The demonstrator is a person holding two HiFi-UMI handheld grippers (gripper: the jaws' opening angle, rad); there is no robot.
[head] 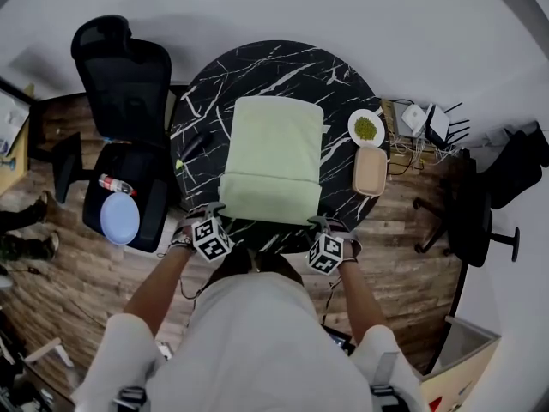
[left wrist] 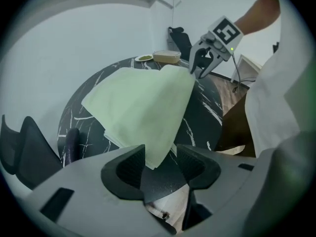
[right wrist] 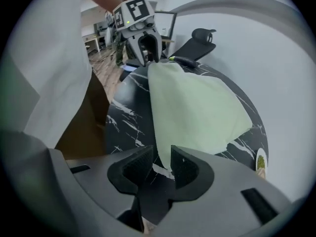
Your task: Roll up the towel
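Note:
A pale green towel lies on the round black marble table, with its near end folded into a thick band. My left gripper is at the towel's near left corner and my right gripper at its near right corner. In the left gripper view the jaws stand wide apart, and the towel's corner hangs loose between them. In the right gripper view the gap is narrower; the towel's corner sits in it, not visibly pinched. Each gripper shows across the towel in the other's view: the right, the left.
A small plate of green bits and a tan oblong tray sit at the table's right edge. A dark stick-like object lies at its left. A black office chair holding a blue disc stands to the left; cables and another chair to the right.

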